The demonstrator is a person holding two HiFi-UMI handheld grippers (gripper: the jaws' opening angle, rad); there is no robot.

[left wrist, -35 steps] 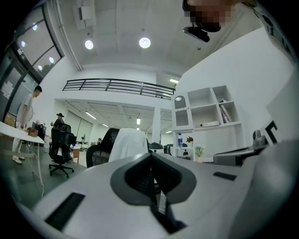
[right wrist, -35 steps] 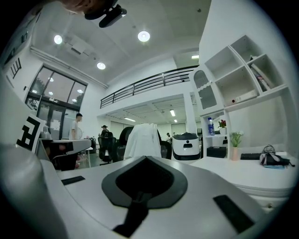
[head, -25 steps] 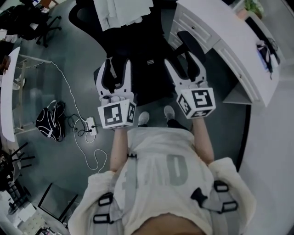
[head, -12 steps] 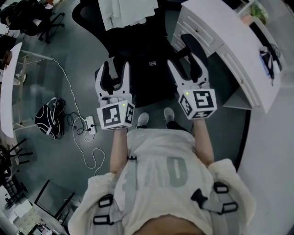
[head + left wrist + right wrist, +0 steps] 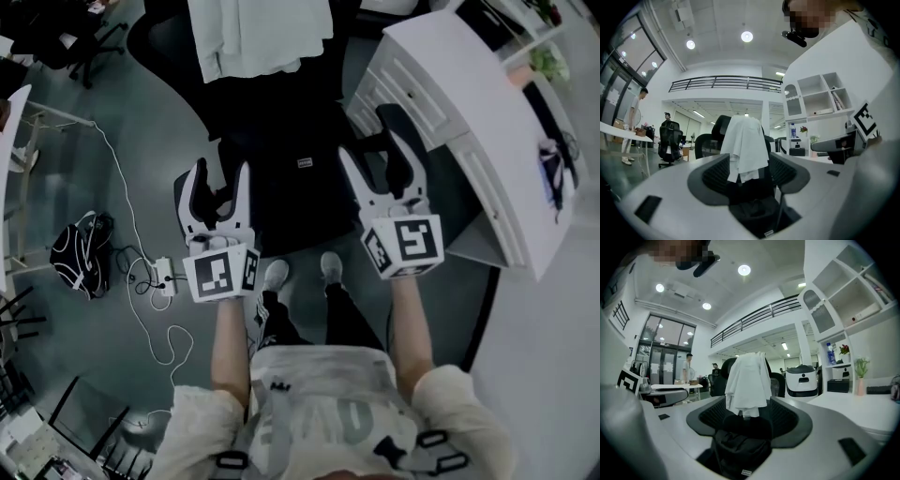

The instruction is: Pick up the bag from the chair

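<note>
The black office chair (image 5: 272, 112), with a white garment (image 5: 258, 33) draped over its back at twelve o'clock, carried the black bag (image 5: 298, 187) on its seat, untouched. At the bag's nine o'clock, the left gripper (image 5: 217, 187) had just been opening and stood wide, its pads pressing on nothing. At three o'clock, the right gripper (image 5: 375, 150) gaped empty too. By my reading, the reach, grasp and lift all remained to be done.
</note>
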